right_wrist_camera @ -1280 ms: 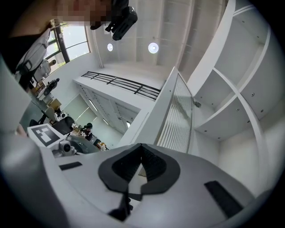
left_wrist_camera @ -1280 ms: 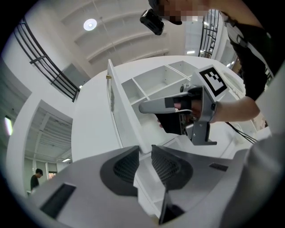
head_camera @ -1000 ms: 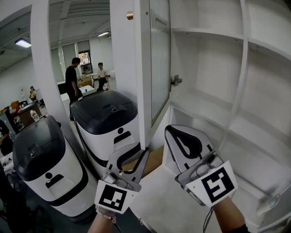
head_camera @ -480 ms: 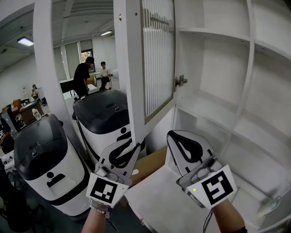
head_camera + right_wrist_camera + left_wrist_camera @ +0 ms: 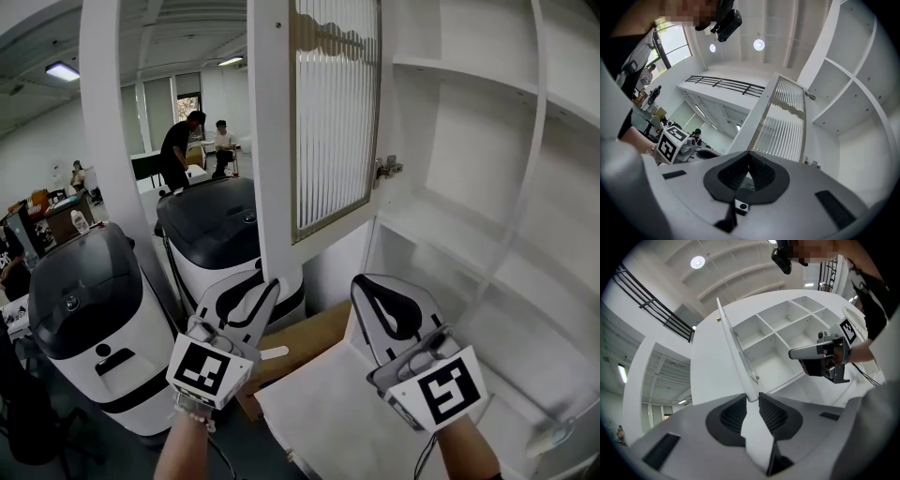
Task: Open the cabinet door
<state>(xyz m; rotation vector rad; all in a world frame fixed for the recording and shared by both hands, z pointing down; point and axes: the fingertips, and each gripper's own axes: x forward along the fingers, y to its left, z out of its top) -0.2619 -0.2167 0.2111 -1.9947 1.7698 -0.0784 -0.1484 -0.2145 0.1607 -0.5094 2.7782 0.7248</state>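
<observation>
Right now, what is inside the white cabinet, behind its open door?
Bare white shelves and a metal hinge show; I see nothing stored. The right gripper covers part of the lower shelf, and the door hides the left side.

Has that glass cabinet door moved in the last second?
Yes. The cabinet door has swung further open, its free edge moving left, away from the fixed shelves, with the left gripper clamped on its lower corner.

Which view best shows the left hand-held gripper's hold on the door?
The left gripper view: the door's lower corner sits clamped in the left hand-held gripper. The head view shows it from behind, contact unclear. The right gripper view shows mostly its marker cube.
</observation>
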